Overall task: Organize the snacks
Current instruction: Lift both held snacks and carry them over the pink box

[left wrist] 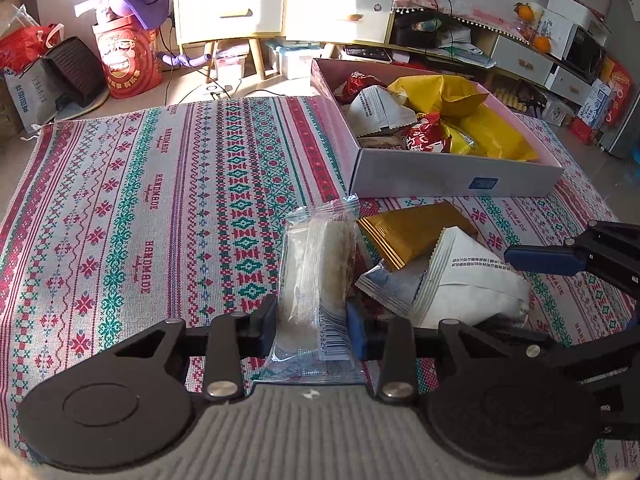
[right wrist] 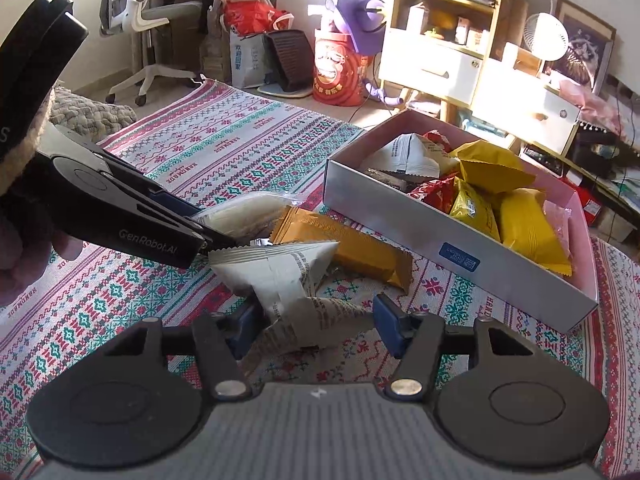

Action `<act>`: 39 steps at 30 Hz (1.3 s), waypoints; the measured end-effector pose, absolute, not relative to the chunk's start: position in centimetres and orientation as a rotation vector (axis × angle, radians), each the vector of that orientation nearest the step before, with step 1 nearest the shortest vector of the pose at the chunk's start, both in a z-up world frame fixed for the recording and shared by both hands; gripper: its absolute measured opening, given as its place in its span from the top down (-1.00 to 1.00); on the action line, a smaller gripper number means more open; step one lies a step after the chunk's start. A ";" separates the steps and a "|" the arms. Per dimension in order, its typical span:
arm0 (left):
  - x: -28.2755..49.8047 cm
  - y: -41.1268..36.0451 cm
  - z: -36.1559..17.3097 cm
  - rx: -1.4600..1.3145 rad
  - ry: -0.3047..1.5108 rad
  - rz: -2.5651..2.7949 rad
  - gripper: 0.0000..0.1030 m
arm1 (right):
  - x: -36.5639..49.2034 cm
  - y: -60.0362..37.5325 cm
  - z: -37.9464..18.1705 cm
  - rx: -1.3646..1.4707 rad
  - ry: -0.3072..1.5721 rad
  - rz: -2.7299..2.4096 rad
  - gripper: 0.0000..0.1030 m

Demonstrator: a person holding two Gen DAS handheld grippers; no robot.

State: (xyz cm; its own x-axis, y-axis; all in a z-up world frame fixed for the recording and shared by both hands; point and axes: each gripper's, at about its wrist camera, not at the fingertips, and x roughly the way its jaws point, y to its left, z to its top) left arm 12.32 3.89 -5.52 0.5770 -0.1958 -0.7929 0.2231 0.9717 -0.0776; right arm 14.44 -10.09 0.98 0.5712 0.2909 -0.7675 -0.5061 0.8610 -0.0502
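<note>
My left gripper (left wrist: pixel 312 328) is shut on a clear-wrapped cracker packet (left wrist: pixel 316 268), just above the patterned cloth; it also shows in the right wrist view (right wrist: pixel 244 212). My right gripper (right wrist: pixel 316 328) is open, its jaws either side of a white printed snack pouch (right wrist: pixel 288 280). A gold packet (left wrist: pixel 412 236) lies beside it, also seen in the right wrist view (right wrist: pixel 352 248). The white snack box (left wrist: pixel 452 176) holds several yellow, red and white packets (right wrist: pixel 516 216). The right gripper's blue fingertip (left wrist: pixel 540 258) shows at the right edge of the left wrist view.
The patterned tablecloth (left wrist: pixel 168 200) covers the table. Beyond its far edge are a white drawer cabinet (left wrist: pixel 232 12), a red gift bag (left wrist: pixel 128 60) and a low shelf with clutter (left wrist: pixel 520 48). An office chair (right wrist: pixel 148 20) stands at the back left.
</note>
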 end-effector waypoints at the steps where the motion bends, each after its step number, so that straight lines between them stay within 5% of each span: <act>1: 12.3 4.0 -5.4 0.021 0.926 -0.240 0.19 | 14.5 -10.2 1.2 -0.268 0.844 0.472 -0.09; 39: 11.9 2.2 -0.9 -0.187 0.918 -0.257 0.19 | 18.3 -19.1 5.7 0.102 0.902 0.199 -0.10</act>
State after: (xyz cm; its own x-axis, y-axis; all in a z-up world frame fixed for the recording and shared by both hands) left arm 11.89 2.25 -0.89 0.5801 -0.2979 -0.7581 0.1389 0.9533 -0.2683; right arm 18.30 -19.14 5.67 0.6030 0.2142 -0.7684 -0.1290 0.9768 0.1711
